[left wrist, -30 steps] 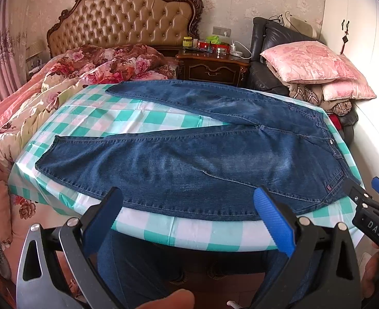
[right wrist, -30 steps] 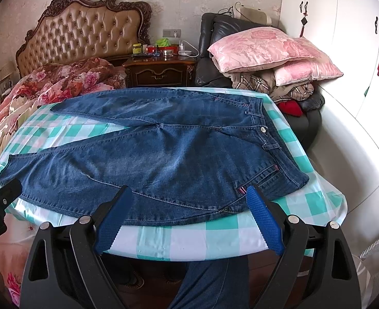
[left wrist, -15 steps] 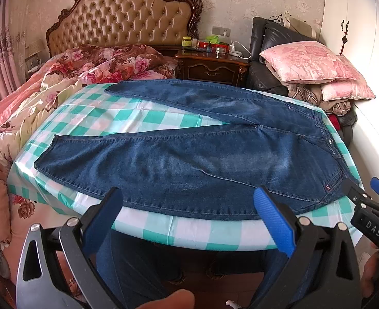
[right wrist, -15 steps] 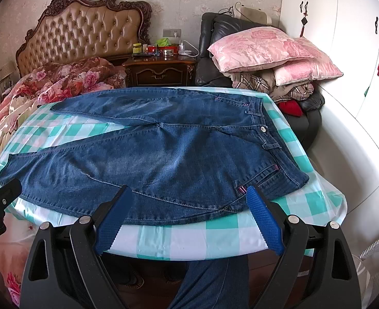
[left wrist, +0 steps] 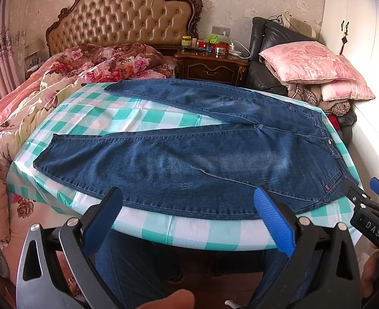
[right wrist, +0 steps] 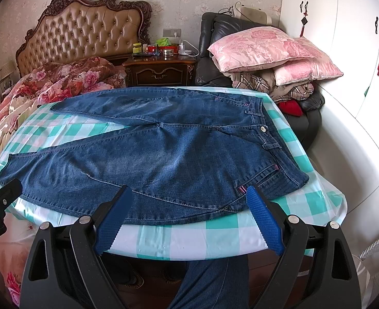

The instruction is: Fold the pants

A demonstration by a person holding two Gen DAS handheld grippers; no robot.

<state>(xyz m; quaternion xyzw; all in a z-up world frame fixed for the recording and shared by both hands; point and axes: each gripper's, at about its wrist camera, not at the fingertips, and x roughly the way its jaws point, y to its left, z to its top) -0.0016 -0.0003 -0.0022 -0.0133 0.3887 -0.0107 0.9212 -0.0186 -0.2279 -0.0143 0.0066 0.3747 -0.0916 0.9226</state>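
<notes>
Dark blue jeans (left wrist: 189, 159) (right wrist: 163, 154) lie flat on a table under a green-and-white checked cloth (left wrist: 148, 118) (right wrist: 215, 234), waistband at the right, both legs spread toward the left with a gap between them. My left gripper (left wrist: 187, 206) is open, hovering above the near hem side of the front leg. My right gripper (right wrist: 189, 203) is open too, held over the near edge close to the hip pocket. Neither touches the denim. In the left wrist view the right gripper (left wrist: 369, 206) shows at the right edge.
A bed with a floral quilt (left wrist: 60, 82) runs along the left of the table. Behind stand a dark nightstand (left wrist: 212, 67) with small items and a black chair piled with pink pillows (left wrist: 310, 64). White wardrobes (right wrist: 344, 51) line the right. A person's legs (right wrist: 210, 283) show below the table edge.
Both grippers have eased slightly forward and up toward the table; the jeans sit a little lower in the views. Nothing was taken hold of.
</notes>
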